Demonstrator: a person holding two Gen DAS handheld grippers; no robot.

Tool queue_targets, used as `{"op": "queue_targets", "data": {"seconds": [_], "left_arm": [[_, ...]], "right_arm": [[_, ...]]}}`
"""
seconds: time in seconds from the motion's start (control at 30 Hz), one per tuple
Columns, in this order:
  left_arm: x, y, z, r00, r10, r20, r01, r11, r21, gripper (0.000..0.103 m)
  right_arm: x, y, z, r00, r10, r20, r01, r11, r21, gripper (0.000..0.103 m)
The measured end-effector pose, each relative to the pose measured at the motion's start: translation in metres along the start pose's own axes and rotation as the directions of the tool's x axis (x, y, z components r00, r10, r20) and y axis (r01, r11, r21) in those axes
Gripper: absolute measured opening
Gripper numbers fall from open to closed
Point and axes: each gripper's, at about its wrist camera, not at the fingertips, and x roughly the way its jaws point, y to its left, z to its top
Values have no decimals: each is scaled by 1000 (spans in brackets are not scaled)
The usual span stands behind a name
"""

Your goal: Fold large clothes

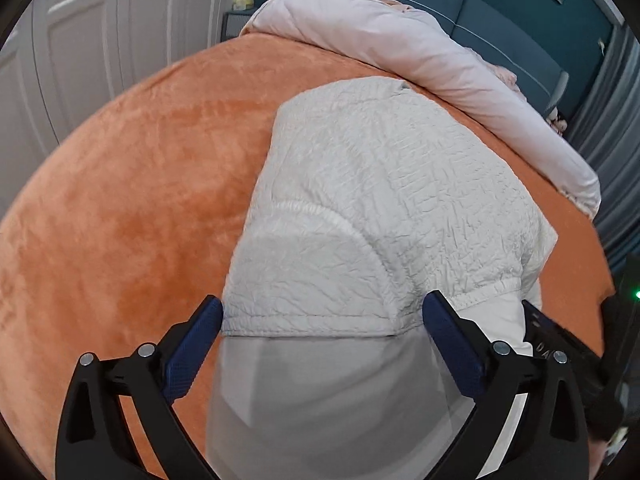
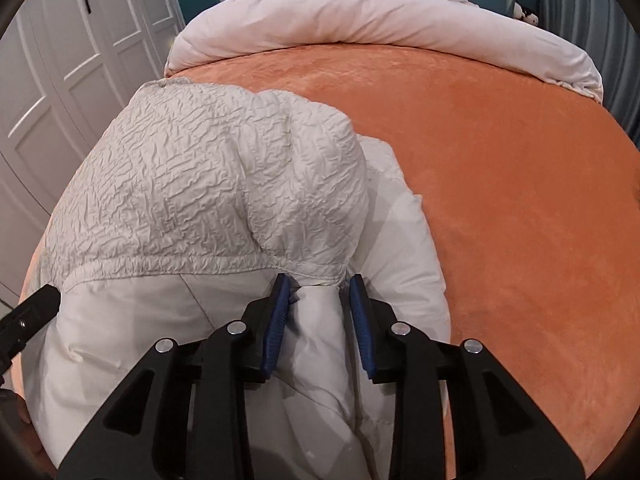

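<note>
While left gripper (image 1: 322, 312) gapes, jacket (image 2: 208, 184) bunches between right gripper (image 2: 319, 286) jaws.

A white jacket (image 2: 208, 184) of crinkled, matt cloth — smooth lining at six o'clock — is laid on a plush orange blanket (image 2: 500, 168); at twelve o'clock, smooth pale bedding (image 2: 360, 20).
</note>
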Motion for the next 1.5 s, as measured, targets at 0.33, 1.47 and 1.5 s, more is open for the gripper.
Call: {"op": "queue_targets", "data": {"seconds": [0.33,1.47,1.5], "left_arm": [[-31,-11,-9,997,71,29,-73,996,58,96],[-102,-27,-139,983,183,17,-183,966,181,96],[-102,-27,-142,983,184,17,-184,966,182,96]], "right_arm": [[-58,33,-6,999,4,43,-3,1000,-22,35],[-139,42,-141,997,-82,-3,81,995,-60,60],[-140,42,-143,996,-84,2,84,995,-57,62]]}}
